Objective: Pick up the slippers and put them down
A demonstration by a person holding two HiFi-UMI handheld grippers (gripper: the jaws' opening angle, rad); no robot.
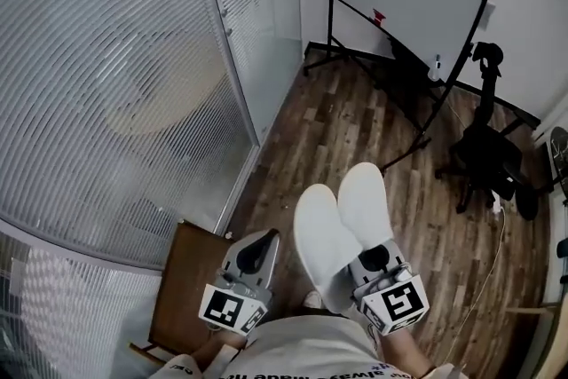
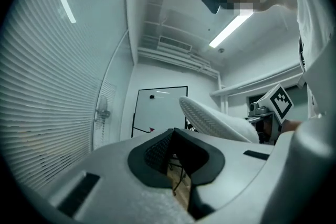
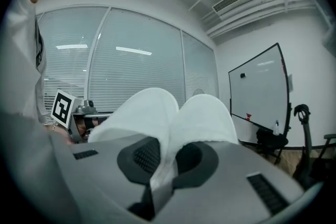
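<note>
Wooden floor (image 1: 355, 120) is spreading out beneath us beside a ribbed glass partition (image 1: 115, 84), and above it we are carrying the pair of white slippers (image 1: 346, 222) clear of any surface. They are lying side by side with their heels pinched in the right claw (image 1: 373, 260). Its jaws are squeezing nearly together on those thin heel ends, and the toes are projecting straight ahead of it, so the long axis is running forward along the claw's own pointing line. Our left claw (image 1: 257, 251) is riding just to the left, tips drawn together on nothing, apart from the slippers. We are judging that the right claw alone will be lowering them.
</note>
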